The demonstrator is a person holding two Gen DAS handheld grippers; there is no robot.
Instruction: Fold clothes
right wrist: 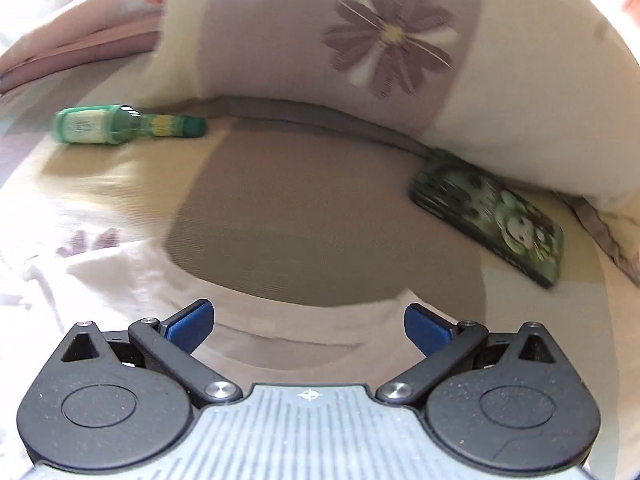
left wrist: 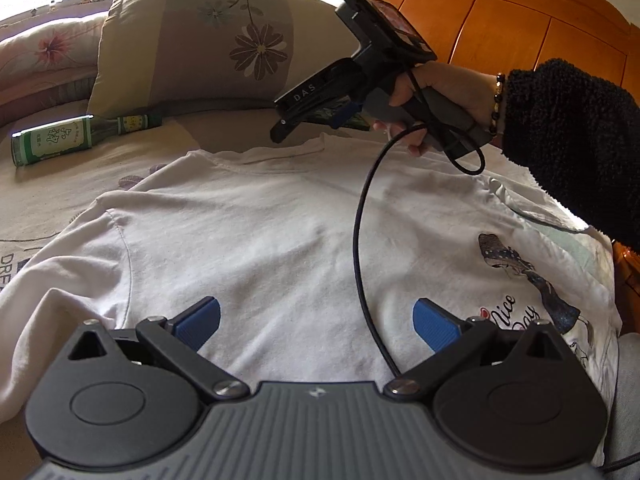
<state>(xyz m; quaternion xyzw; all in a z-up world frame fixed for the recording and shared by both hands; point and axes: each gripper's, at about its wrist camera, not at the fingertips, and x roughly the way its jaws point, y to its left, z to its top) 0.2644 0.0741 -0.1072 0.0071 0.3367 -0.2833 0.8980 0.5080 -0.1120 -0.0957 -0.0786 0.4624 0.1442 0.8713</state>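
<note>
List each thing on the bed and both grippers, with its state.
T-shirt: spread flat on the bed, unfolded, printed side up.
Left gripper: open, empty, over the shirt.
Right gripper: open, empty, at the shirt's collar.
Bottle: lying on its side, cap on.
Phone: lying flat, patterned back up, by the pillow.
Pillow: propped against the headboard.
</note>
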